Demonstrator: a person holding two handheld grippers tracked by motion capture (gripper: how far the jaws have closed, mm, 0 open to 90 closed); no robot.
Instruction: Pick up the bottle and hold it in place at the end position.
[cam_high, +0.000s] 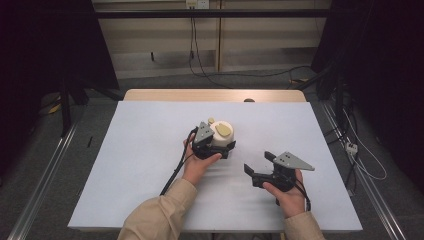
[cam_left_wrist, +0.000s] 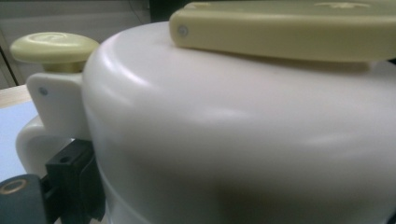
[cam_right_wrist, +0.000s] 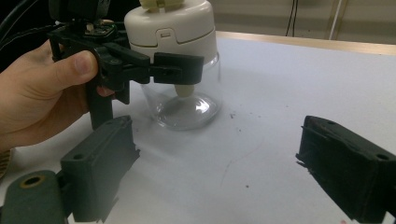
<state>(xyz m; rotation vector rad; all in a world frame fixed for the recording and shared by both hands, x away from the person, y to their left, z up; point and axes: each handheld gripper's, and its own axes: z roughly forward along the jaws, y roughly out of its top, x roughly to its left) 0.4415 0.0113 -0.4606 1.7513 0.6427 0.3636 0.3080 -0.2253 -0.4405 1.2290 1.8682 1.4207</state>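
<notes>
A jar with a white lid stands near the middle of the table. The left gripper is clamped around it. The right gripper view shows the jar's clear glass body, with a black jaw across it just under the lid. The left gripper view shows the lid's yellow knob up close. The right gripper sits apart, jaws wide and empty. The table has a pale blue cover; cables run over the floor behind.

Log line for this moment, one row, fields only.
left hand-held gripper: clamped around clear jar below white lid | right hand-held gripper: open, holding nothing, apart from jar | jar: upright on table
</notes>
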